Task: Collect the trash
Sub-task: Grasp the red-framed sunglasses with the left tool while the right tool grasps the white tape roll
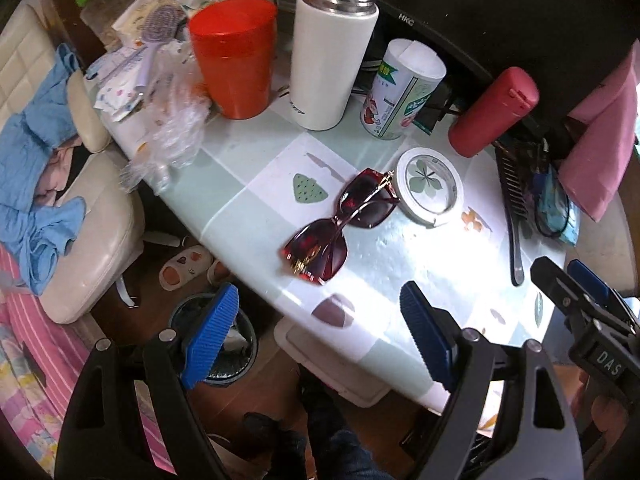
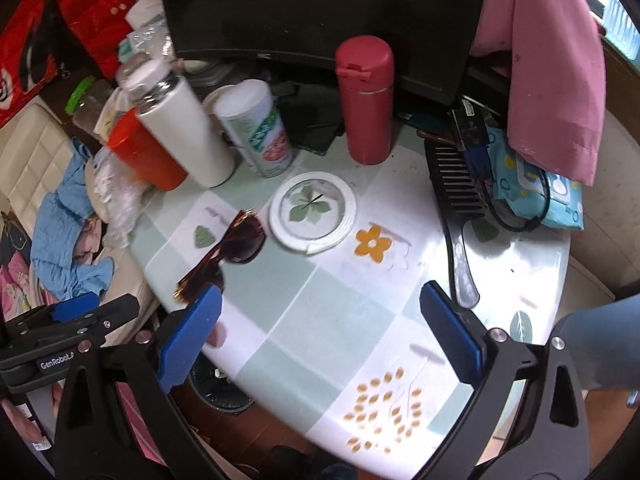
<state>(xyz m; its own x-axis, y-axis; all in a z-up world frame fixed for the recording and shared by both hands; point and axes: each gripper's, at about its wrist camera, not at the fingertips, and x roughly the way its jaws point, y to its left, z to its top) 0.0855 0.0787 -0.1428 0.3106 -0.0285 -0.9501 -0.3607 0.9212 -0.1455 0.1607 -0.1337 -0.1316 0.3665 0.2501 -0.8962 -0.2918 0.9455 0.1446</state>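
Left wrist: bin (image 1: pixel 234 354) below table (image 1: pixel 280 292) edge

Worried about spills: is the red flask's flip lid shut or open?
Shut. The red flask stands upright beside the monitor, its flip cap seated flush with the latch tab down.

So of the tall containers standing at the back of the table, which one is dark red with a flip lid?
The red flask, standing alone on the right near the black comb. The white bottle, orange cup and green-labelled can cluster to its left.
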